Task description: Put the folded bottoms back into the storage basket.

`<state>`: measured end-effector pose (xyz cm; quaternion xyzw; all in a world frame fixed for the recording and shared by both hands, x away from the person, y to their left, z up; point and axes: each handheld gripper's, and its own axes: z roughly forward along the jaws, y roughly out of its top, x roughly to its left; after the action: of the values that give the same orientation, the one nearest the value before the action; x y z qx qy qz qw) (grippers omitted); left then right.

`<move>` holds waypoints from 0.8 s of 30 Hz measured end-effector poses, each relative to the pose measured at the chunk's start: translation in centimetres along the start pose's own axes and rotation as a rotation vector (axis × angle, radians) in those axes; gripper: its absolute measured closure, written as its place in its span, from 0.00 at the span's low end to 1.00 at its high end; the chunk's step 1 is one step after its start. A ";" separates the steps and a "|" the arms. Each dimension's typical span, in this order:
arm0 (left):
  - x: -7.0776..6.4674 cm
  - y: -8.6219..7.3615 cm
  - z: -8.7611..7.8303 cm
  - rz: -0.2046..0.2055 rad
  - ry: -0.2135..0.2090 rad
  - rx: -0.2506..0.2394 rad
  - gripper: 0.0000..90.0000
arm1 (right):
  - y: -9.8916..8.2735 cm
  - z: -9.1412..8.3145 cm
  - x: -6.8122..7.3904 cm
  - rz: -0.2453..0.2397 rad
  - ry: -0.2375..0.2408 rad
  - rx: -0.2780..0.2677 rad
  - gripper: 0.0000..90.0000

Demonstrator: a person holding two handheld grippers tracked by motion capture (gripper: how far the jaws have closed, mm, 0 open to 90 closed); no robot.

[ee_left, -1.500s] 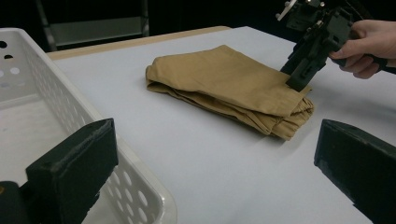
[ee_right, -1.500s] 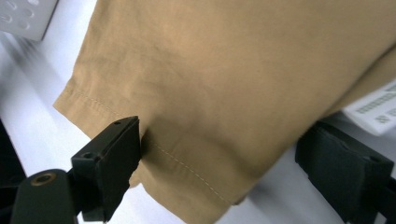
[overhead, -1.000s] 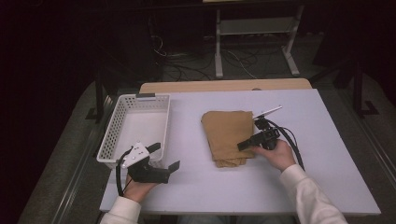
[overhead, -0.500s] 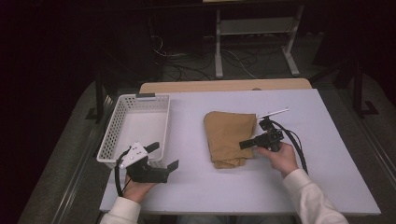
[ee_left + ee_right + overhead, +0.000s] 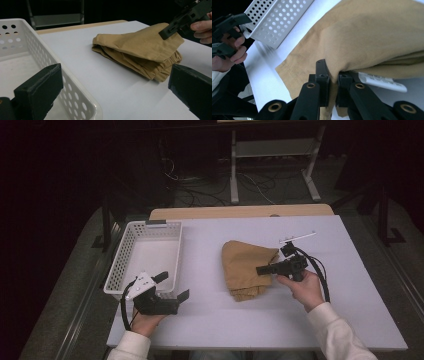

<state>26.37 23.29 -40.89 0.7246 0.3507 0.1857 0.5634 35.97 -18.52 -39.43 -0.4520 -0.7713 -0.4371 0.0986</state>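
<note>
Our right tool (image 5: pixel 333 82) pinches the tan garment's (image 5: pixel 247 265) right edge mid-frame; our left tool (image 5: pixel 172 287) (jaws spread) sits lower left beside the basket (image 5: pixel 125 257), bare desk (image 5: pixel 210 320) between.

I log a tan cloth (image 5: pixel 247 267), plain, with a white printed tag (image 5: pixel 382 81) at its edge. Table (image 5: pixel 240 320) white, with a light wood strip along the far edge. Basket (image 5: pixel 145 255) white, walls perforated with rows of round holes. My tongs are black: left tongs (image 5: pixel 170 286), right tongs (image 5: pixel 333 82) with brass-coloured rivets. Sleeves (image 5: pixel 340 335) white.
</note>
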 end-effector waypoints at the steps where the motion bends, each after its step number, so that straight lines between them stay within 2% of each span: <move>1: 0.0 0.0 0.0 -0.001 0.001 -0.001 0.00 | 0.1 -0.1 0.2 -0.010 -0.003 0.001 0.91; 6: 0.1 0.0 -0.1 -0.004 0.006 -0.003 0.00 | 0.6 -0.7 1.2 -0.054 -0.019 -0.004 0.91; 14: 0.1 0.0 -0.2 -0.012 0.013 -0.012 0.00 | 1.5 -1.4 2.4 -0.098 -0.030 -0.024 0.91; 24: 0.1 0.0 -0.3 -0.012 0.014 -0.012 0.00 | 2.9 -2.6 3.8 -0.128 -0.035 -0.049 0.91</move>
<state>26.29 23.57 -40.84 0.7178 0.3577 0.1894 0.5665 35.46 -17.56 -34.08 -0.4115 -0.7894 -0.4533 0.0459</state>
